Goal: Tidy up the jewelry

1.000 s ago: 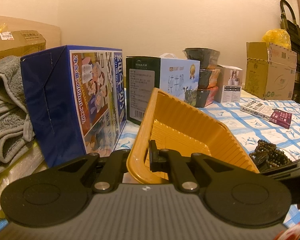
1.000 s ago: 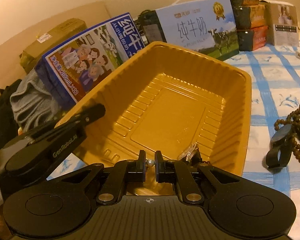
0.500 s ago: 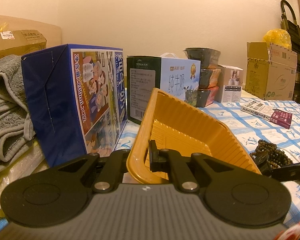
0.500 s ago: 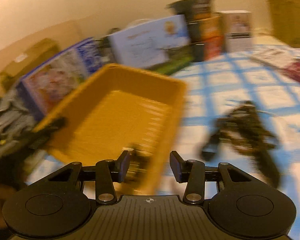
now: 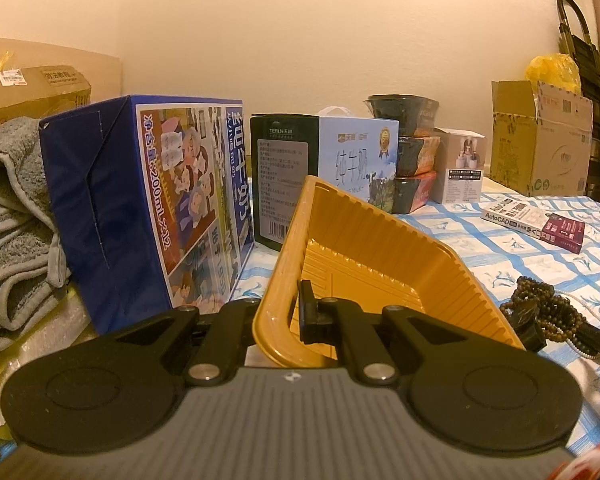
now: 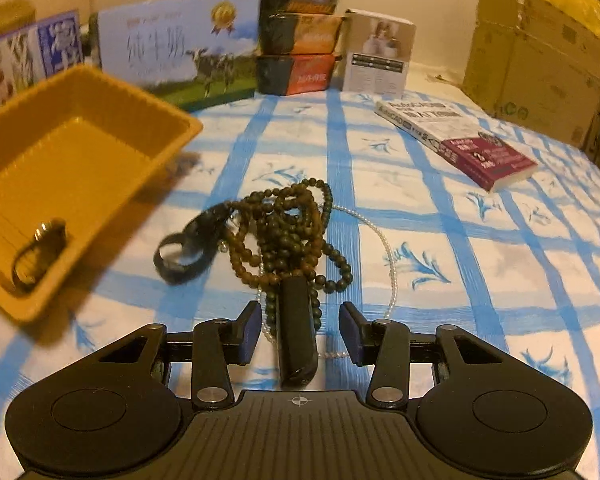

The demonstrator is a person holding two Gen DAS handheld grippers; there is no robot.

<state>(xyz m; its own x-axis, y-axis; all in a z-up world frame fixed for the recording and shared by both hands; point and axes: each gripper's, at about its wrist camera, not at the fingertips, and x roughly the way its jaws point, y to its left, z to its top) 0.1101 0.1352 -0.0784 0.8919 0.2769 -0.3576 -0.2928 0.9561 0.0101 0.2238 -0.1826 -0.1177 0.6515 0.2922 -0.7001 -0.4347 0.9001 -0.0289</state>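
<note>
Our left tongs are clenched on the near wall of the yellow tray, one finger inside and one outside the rim, so the tray sits tilted up off the blue-checked surface. Our right tongs stand released, their pads apart and pressing on nothing; a dark flat pendant lies on the cloth between them, touched by neither pad. Just beyond it lies a tangled heap of brown bead strands, with a thin pearl string looping out to its right and a black watch at its left edge. Inside the tray, near its closest corner, we see a ring-like metal piece, too blurred to identify further. Behind the tray stand a blue milk carton box and a white milk box, and a book lies well apart to the right.
</note>
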